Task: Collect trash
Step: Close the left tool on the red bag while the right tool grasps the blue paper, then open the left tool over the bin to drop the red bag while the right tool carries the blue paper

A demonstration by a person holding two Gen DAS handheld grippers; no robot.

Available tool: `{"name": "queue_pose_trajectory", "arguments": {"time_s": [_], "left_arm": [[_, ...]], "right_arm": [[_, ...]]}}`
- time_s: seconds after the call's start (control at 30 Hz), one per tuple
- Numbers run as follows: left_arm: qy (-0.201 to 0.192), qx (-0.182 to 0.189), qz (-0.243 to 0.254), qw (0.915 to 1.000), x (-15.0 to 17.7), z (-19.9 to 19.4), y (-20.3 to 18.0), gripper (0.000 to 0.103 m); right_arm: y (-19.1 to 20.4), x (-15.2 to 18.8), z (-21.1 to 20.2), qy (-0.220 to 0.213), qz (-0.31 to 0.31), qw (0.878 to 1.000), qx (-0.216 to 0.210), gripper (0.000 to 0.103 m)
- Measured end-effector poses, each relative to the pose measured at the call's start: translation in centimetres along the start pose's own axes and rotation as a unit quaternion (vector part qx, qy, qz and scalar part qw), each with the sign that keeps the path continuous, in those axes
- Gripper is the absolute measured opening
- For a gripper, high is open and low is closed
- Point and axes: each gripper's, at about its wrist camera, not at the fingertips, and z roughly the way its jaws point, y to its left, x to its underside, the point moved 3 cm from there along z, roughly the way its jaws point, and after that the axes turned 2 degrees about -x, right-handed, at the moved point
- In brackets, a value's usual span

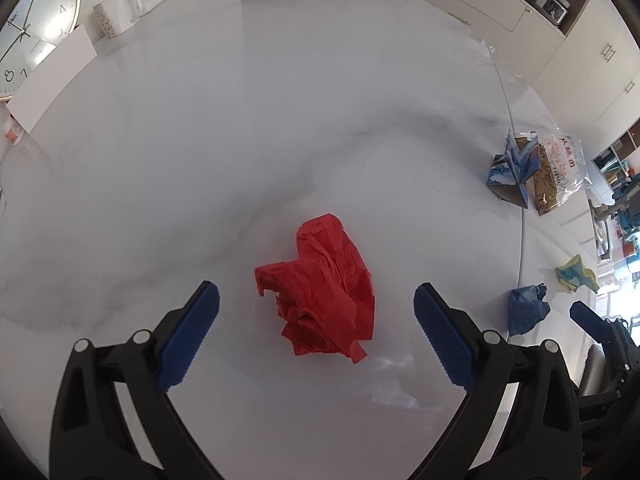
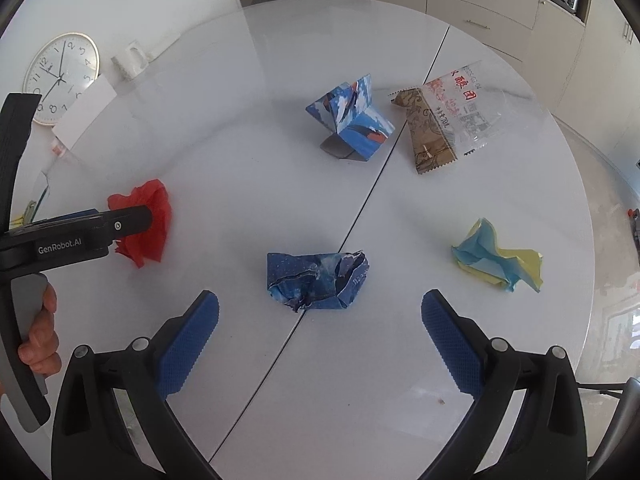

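Your left tongs (image 1: 316, 304) stand spread wide, low over the white tabletop (image 1: 240, 140), with the crumpled red paper (image 1: 322, 290) lying between and just ahead of the blue pads (image 1: 192, 332); neither pad touches it. Your right tongs (image 2: 320, 312) are likewise spread, holding nothing, and the crumpled dark blue paper (image 2: 316, 280) lies on the tabletop just ahead of the gap between them, beside the seam that crosses the surface. From the right wrist view, your left hand (image 2: 40, 336) grips the left tool's handle at the frame's left edge, and that tool partly covers the red paper.

Other trash on the tabletop: a folded blue patterned paper piece (image 2: 352, 120) standing near the centre, a clear and brown snack wrapper (image 2: 448, 120) just beside it, and a crumpled yellow and light blue paper (image 2: 496, 256) well apart to the right.

At the far left edge sit a round wall clock (image 2: 60, 78), a white card (image 2: 84, 112) and a white mug (image 1: 118, 10).
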Motion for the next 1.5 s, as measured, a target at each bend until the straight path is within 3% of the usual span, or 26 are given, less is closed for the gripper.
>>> {"name": "queue_pose_trajectory", "arguments": {"time_s": [0.17,0.3,0.5,0.67,0.73,0.93,1.27,1.5], "left_arm": [[0.008,-0.019,0.003,0.9998,-0.4,1.0,-0.3,0.085],[0.026,-0.011,-0.01,0.9995,-0.5,2.1,-0.1,0.061],[0.02,0.007,-0.013,0.9997,-0.4,1.6,0.1,0.043],[0.018,0.021,-0.022,0.9994,-0.1,0.7,0.6,0.038],[0.016,0.023,-0.024,0.9993,0.1,0.3,0.8,0.038],[0.007,0.025,-0.025,0.9993,0.6,-1.2,1.2,0.038],[-0.004,0.043,-0.01,0.999,1.0,-4.3,-0.2,0.038],[-0.012,0.064,0.038,0.9971,2.5,-7.5,-3.9,0.038]], "right_arm": [[0.0,-0.4,1.3,0.001,-0.005,1.0,0.006,0.101],[0.1,-0.7,2.4,0.008,-0.008,1.0,0.007,0.101],[0.1,-1.0,3.0,0.008,-0.025,0.999,0.021,0.101],[0.4,-1.0,3.1,0.01,-0.036,0.999,0.026,0.08],[0.3,-0.9,3.1,0.013,-0.043,0.999,0.026,0.067],[-0.2,-1.0,2.9,0.013,-0.043,0.999,0.015,0.05],[-2.7,-0.7,0.4,-0.001,-0.01,1.0,-0.016,0.048],[-4.6,0.8,-4.8,-0.026,0.003,0.999,-0.02,0.048]]}}
